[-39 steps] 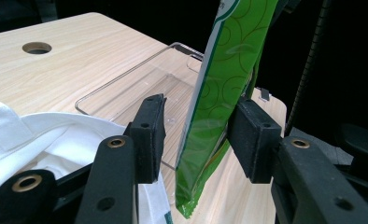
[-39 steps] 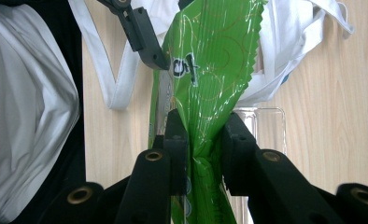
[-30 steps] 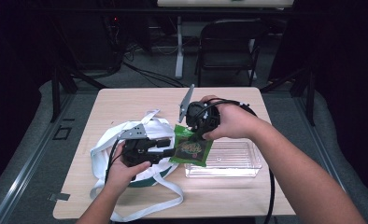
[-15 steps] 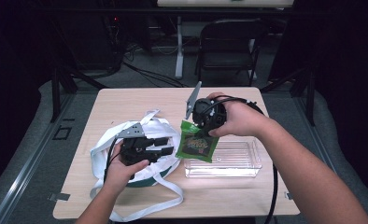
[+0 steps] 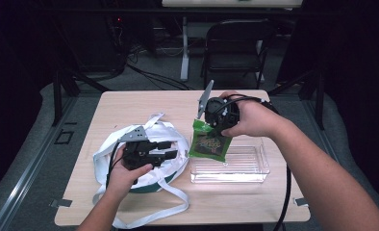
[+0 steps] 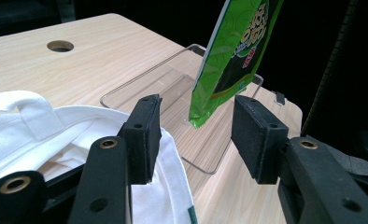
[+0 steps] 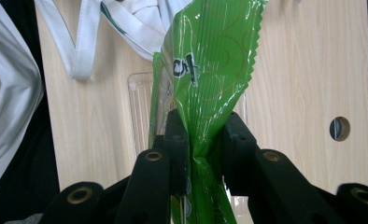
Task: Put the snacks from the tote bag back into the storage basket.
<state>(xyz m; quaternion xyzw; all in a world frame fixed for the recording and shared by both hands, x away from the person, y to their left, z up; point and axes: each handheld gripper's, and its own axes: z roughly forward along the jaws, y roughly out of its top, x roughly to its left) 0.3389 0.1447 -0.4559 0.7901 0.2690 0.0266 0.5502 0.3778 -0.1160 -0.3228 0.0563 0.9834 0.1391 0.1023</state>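
Honestly, your right gripper (image 5: 215, 126) is clamped on just the green packet's (image 5: 209, 144) top edge above the clear tray (image 5: 255, 166); it could slip. Left gripper (image 6: 194, 135), jaws just opening and holding nothing, might snag the white bag (image 5: 170, 137).

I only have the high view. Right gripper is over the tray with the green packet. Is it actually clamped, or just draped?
Observer: Clamped. In the right gripper view the right gripper has both fingers pressed on the green packet, pinching the film.
Operator: Left gripper doing anything to the packet?
Observer: No. In the left gripper view the left gripper stands open and its jaws have just been opening; the packet's lower corner hangs beyond them, untouched.
Operator: Packet in the tray yet?
Observer: Not yet. That view shows it hanging above the clear tray, clear of its floor.
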